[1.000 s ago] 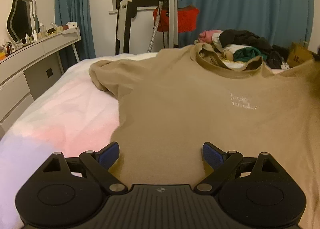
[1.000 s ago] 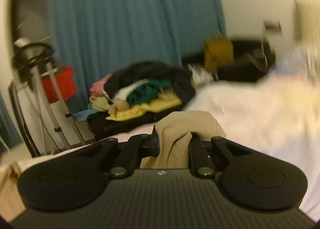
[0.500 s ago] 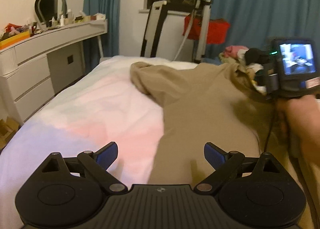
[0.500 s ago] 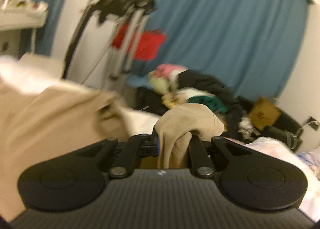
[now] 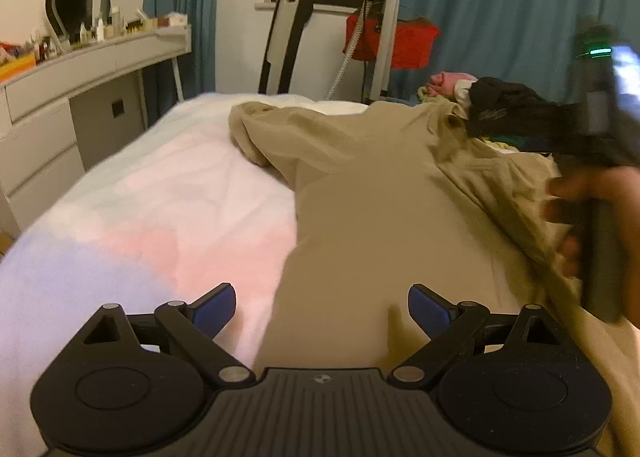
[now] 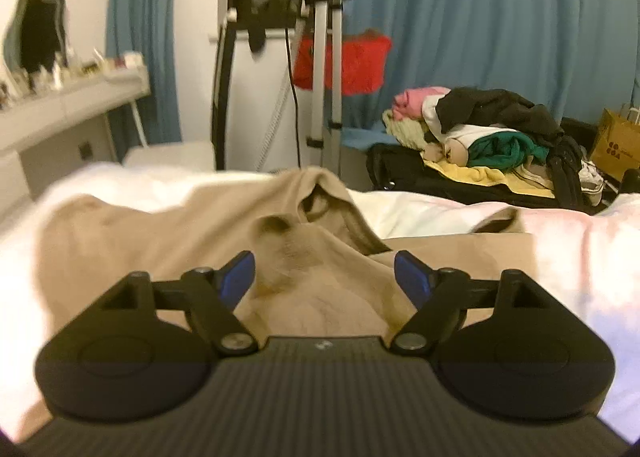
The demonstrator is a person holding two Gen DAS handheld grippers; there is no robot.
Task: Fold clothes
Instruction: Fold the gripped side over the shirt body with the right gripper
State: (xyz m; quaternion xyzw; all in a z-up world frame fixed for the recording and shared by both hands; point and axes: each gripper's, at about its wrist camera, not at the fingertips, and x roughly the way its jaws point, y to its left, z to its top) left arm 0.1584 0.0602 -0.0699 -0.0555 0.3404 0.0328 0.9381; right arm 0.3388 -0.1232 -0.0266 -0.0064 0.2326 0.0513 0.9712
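While the tan shirt [image 5: 360, 197] lies on the white bed [image 5: 180, 185], its right side folded inward, the left gripper [image 5: 320, 307] and right gripper [image 6: 325, 277] hover spread apart, gripping nothing; the left sleeve [image 5: 256, 129] likely needs folding next.

Teal curtains [image 6: 500, 37] behind a white dresser [image 5: 60, 105] and mirror [image 5: 76, 1].

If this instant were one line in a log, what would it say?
task: fold clothes | left gripper: open over shirt | right gripper: open, one side folded over | surface: bed
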